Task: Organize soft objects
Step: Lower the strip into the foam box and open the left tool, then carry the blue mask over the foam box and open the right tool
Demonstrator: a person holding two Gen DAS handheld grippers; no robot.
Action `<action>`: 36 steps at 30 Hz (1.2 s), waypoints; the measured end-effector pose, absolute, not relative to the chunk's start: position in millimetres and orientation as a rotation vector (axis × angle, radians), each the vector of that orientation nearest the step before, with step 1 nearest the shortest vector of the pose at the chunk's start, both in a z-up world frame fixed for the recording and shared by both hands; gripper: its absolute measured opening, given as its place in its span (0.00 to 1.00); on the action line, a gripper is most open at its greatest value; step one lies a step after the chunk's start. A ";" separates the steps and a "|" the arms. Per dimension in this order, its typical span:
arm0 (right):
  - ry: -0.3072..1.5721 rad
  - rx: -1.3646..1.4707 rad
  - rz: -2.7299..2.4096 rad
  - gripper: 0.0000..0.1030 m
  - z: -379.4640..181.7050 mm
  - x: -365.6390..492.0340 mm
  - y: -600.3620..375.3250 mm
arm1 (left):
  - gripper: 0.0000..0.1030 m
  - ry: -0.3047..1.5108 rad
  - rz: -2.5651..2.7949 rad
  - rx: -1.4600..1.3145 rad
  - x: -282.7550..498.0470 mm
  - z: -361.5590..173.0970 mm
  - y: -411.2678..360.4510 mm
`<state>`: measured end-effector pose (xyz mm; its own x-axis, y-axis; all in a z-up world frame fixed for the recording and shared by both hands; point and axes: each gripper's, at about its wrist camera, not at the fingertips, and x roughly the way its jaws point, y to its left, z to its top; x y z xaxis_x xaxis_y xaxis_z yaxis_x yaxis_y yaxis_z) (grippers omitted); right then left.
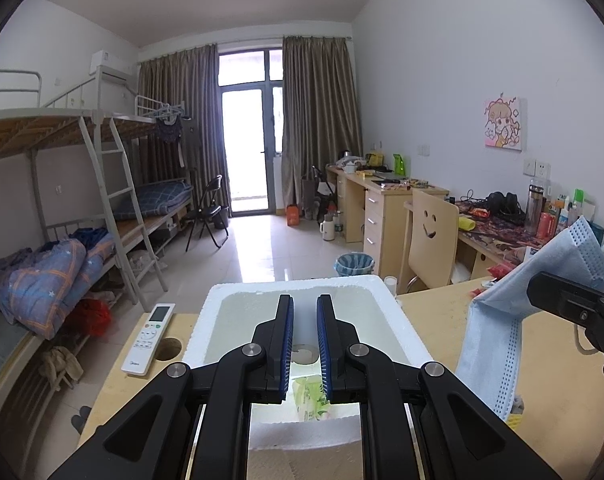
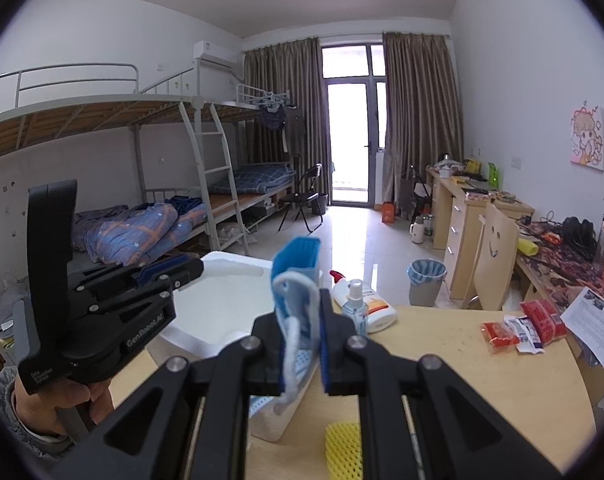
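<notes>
A white foam box (image 1: 382, 292) stands on the wooden table; it also shows in the right wrist view (image 2: 238, 264). Inside lie a green tissue pack (image 1: 308, 396) and a tape roll (image 1: 304, 354). My left gripper (image 1: 305, 304) hovers over the box, jaws slightly apart and empty. My right gripper (image 2: 300, 300) is shut on a blue face mask (image 2: 296, 280), held up in the air right of the box; the mask also hangs in the left wrist view (image 1: 502, 320). A yellow foam net (image 2: 342, 446) lies on the table below it.
A white remote (image 1: 148, 338) lies left of the box beside a round table hole. A spray bottle (image 2: 354, 304) and a white lotion bottle (image 2: 376, 306) stand behind the mask. Red snack packets (image 2: 522, 324) and a paper sheet lie at the right. A wooden chair stands beyond the table.
</notes>
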<state>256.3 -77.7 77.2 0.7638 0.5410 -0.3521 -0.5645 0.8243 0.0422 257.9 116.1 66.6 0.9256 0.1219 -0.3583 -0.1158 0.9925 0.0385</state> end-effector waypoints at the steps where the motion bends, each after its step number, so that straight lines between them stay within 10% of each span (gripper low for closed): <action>1: 0.362 -0.069 0.600 0.15 77.3 255.9 -77.8 | 0.12 0.368 0.122 0.017 258.2 66.8 115.8; 19: 0.365 -0.074 0.585 0.15 78.1 253.8 -75.8 | 0.15 0.371 0.124 0.039 262.8 63.7 110.3; 22: 0.366 -0.074 0.581 0.15 77.2 255.2 -76.5 | 0.27 0.367 0.138 0.036 262.7 63.9 111.0; 24: 0.365 -0.074 0.579 0.15 77.1 256.0 -77.2 | 0.70 0.376 0.149 0.025 264.1 63.2 112.8; 26: 0.364 -0.076 0.578 0.15 77.3 256.0 -77.9 | 0.85 0.344 0.157 0.023 259.1 64.7 112.6; 36: 0.362 -0.081 0.570 0.15 77.4 254.8 -77.1 | 0.97 0.305 0.178 0.030 250.1 71.9 114.4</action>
